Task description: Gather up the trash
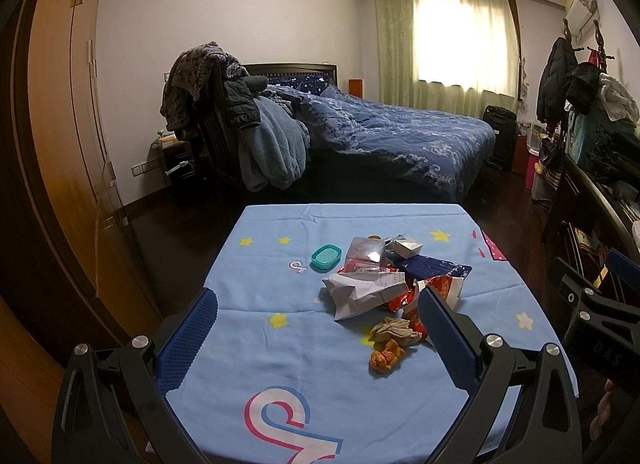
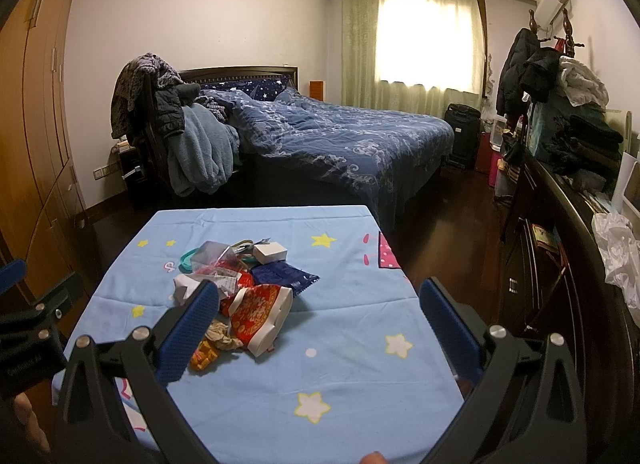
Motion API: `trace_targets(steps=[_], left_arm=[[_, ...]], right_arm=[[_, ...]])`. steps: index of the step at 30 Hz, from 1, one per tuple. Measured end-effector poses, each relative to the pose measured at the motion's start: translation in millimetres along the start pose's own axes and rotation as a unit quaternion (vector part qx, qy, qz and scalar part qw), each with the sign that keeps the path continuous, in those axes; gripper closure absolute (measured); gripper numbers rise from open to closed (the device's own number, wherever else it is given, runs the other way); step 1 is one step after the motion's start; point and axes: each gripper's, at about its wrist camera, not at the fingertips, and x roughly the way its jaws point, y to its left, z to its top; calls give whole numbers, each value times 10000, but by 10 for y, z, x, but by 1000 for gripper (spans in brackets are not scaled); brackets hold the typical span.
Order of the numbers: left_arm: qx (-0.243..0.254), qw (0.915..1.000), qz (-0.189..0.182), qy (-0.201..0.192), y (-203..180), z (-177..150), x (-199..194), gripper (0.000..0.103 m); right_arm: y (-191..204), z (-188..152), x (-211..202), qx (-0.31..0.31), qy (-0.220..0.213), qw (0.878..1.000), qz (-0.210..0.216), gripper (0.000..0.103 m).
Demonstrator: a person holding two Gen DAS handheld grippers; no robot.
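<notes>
A pile of trash lies mid-table on the light blue cloth point(image 1: 280, 376): a crumpled white paper point(image 1: 360, 290), a red and white wrapper point(image 2: 260, 314), a dark blue wrapper point(image 1: 434, 267), a clear bag point(image 1: 366, 254), a small white box point(image 2: 271, 252) and a crumpled tissue point(image 1: 396, 329). My left gripper point(image 1: 316, 312) is open and empty, above the table's near side, with the pile just ahead between its fingers. My right gripper point(image 2: 320, 304) is open and empty, to the right of the pile, and its left finger point(image 2: 188, 328) overlaps the pile's near edge.
A teal soap dish point(image 1: 326, 257) and a small orange toy point(image 1: 386, 356) lie by the pile. A bed with a blue quilt point(image 1: 400, 136) stands behind the table. A wardrobe point(image 1: 60, 144) is on the left, a dark cluttered cabinet point(image 2: 568, 224) on the right.
</notes>
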Motion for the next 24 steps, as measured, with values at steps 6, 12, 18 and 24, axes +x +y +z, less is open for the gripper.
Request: trace_targets(steps=[6, 12, 18, 24], left_arm=[[7, 10000, -5, -2, -3, 2, 1, 3], [10, 10000, 1, 2, -14, 1, -3, 3], [5, 10000, 2, -3, -3, 2, -2, 3], [3, 10000, 3, 10, -4, -1, 1, 3]], right_arm=[[12, 13, -21, -1, 7, 10000, 0, 3], [11, 10, -17, 1, 5, 10000, 4, 3], [11, 11, -20, 7, 4, 10000, -1, 3], [3, 21, -23, -3, 11, 10000, 11, 3]])
